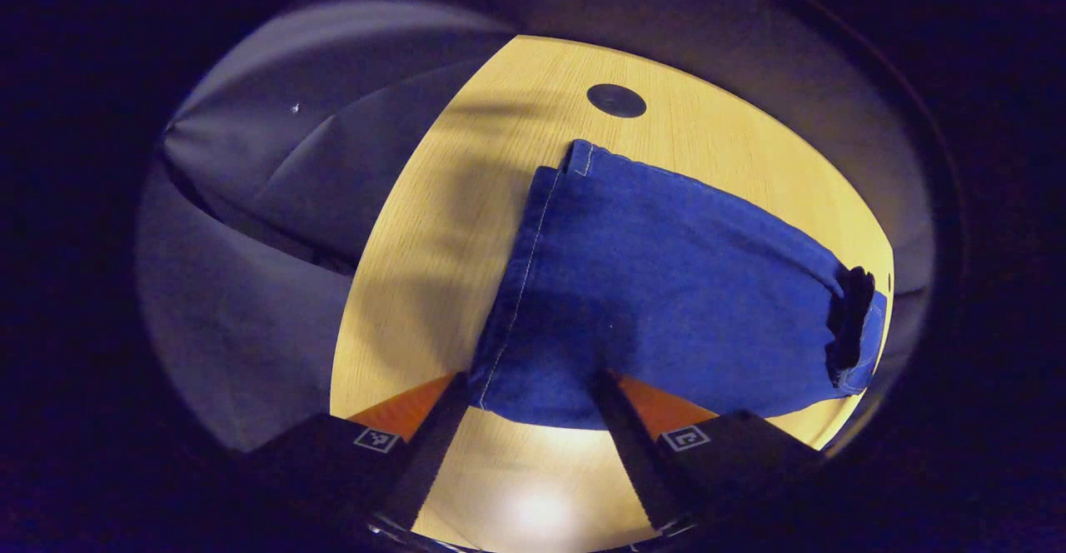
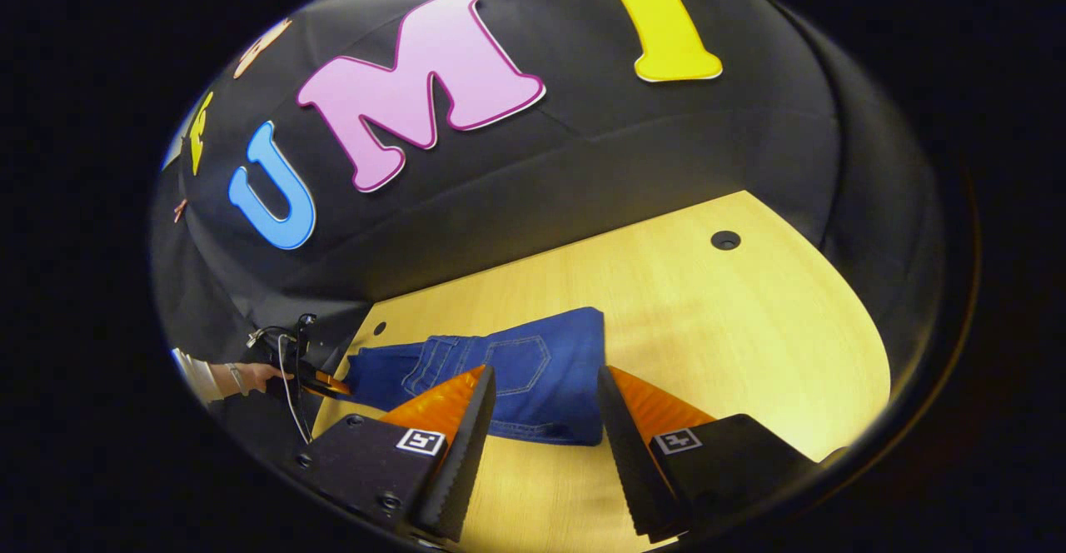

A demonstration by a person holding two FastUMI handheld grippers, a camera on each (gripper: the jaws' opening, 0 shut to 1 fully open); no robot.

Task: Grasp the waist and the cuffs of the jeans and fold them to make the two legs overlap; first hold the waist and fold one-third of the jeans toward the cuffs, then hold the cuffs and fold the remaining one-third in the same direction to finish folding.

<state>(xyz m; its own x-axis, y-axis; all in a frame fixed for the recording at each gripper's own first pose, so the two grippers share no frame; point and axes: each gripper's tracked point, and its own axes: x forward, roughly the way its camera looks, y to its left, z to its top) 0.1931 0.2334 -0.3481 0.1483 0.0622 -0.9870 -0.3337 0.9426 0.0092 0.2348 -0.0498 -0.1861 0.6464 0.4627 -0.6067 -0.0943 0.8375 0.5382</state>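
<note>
Two tongs: left tongs and right tongs both spread apart, holding nothing.
Jeans: flat on desk.

No brand, number or word can be read on the jeans or the worktop; each claw finger carries a small square black-and-white marker tag, a coded pattern and not legible text

Bare table was seen right of the jeans in the right gripper view; at its left edge, passage was blocked by a hand.
</note>
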